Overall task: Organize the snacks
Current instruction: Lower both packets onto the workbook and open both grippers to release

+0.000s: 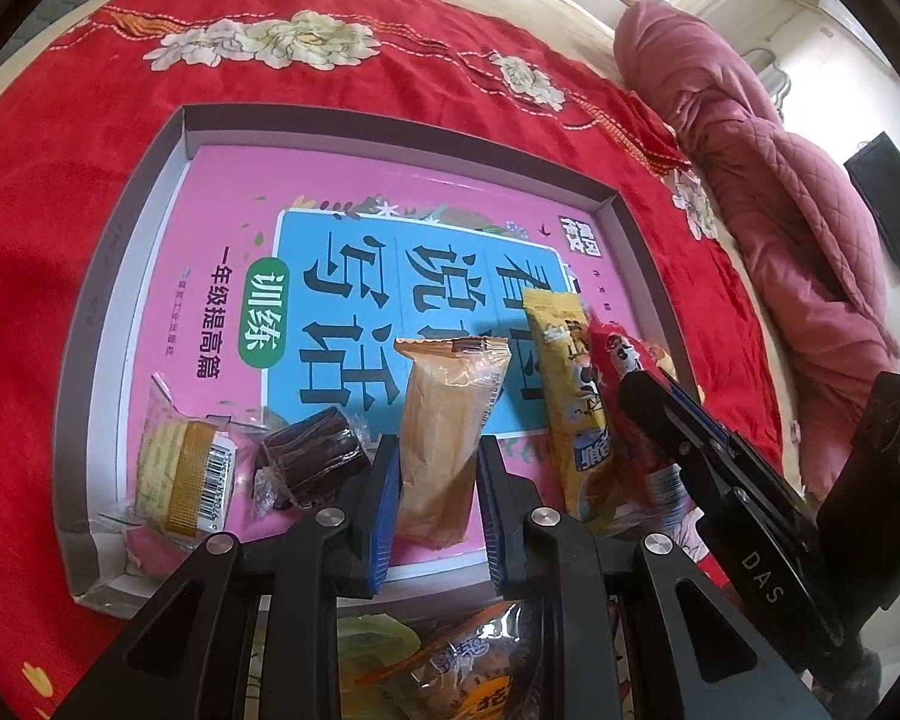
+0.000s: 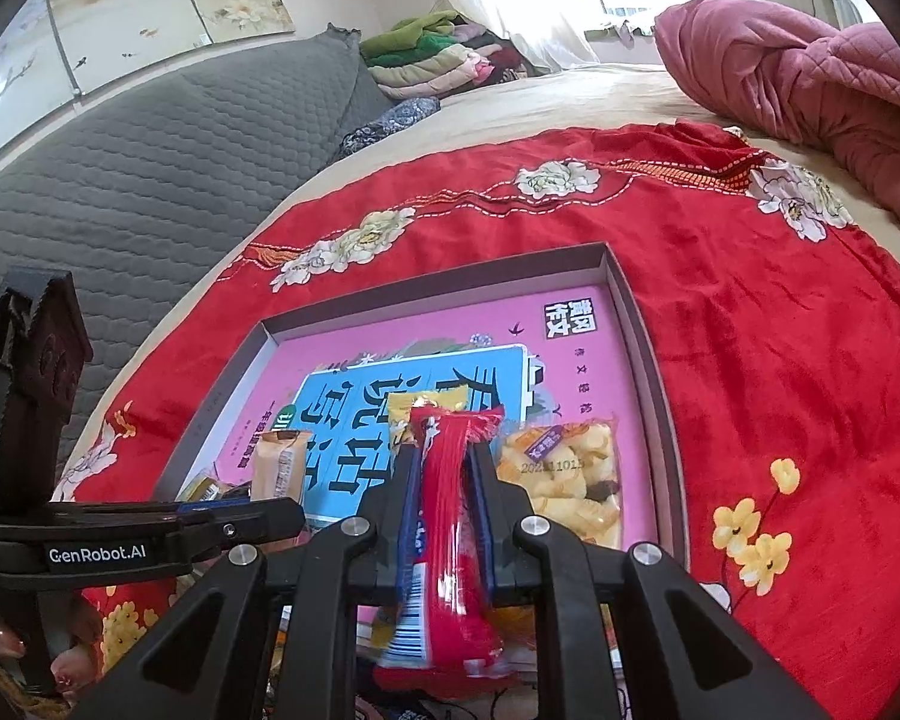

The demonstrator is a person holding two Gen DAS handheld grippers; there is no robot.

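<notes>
A shallow grey box [image 1: 99, 276] lined with a pink and blue book cover lies on the red cloth; it also shows in the right wrist view [image 2: 642, 324]. In it lie a pale biscuit pack [image 1: 177, 474], a dark brown cake [image 1: 315, 456], a tan wafer pack [image 1: 441, 432] and a yellow stick pack [image 1: 573, 396]. My left gripper [image 1: 441, 468] has its blue pads at both sides of the tan wafer pack. My right gripper [image 2: 444, 480] is shut on a red snack pack [image 2: 450, 516] over the box, beside a puffed-snack bag [image 2: 564, 474].
More snack bags [image 1: 450, 666] lie in front of the box, under the left gripper. A pink quilt [image 1: 768, 180] lies bunched at the right. A grey padded headboard [image 2: 150, 168] and folded clothes [image 2: 438, 54] are at the back left.
</notes>
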